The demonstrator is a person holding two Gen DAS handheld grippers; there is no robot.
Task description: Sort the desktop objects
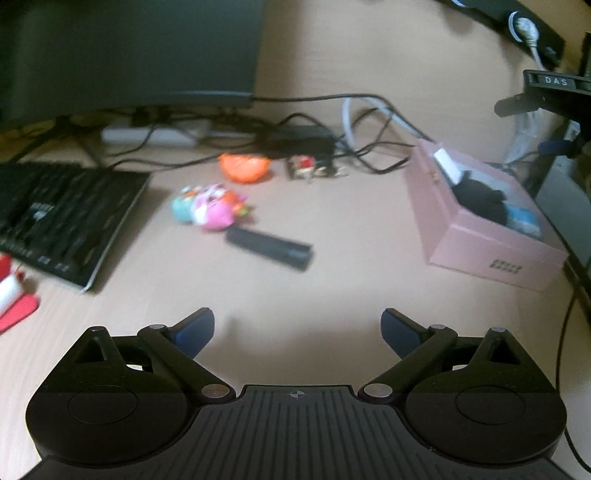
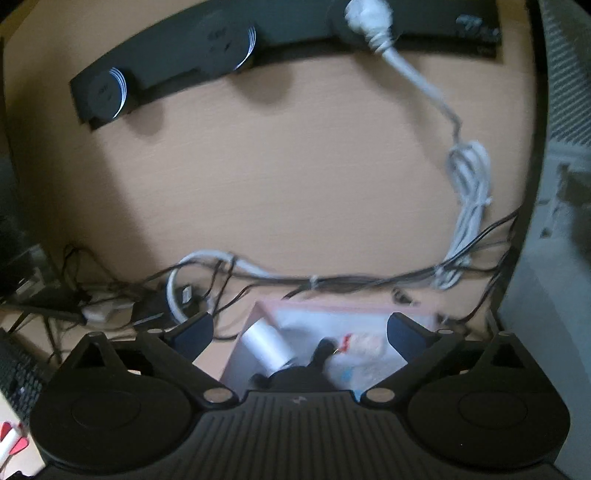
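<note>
My left gripper [image 1: 297, 328] is open and empty, above the wooden desk. Ahead of it lie a black bar-shaped object [image 1: 269, 248], a pink and teal toy cluster [image 1: 210, 209], an orange toy [image 1: 244, 168] and a small red and gold item [image 1: 308, 168]. A pink box [image 1: 480, 236] at the right holds a black object, a white piece and something blue. My right gripper [image 2: 300, 332] is open and empty, just above the same pink box [image 2: 332, 310], where a silver cylinder [image 2: 266, 345] and a black object [image 2: 303, 373] lie.
A black keyboard [image 1: 62, 221] and a monitor [image 1: 125, 51] are at the left, with a red and white item [image 1: 13, 295] by the edge. Tangled cables [image 1: 351, 125] run behind the toys. A black power strip [image 2: 229, 48] with a white plug [image 2: 369, 18] is on the wall.
</note>
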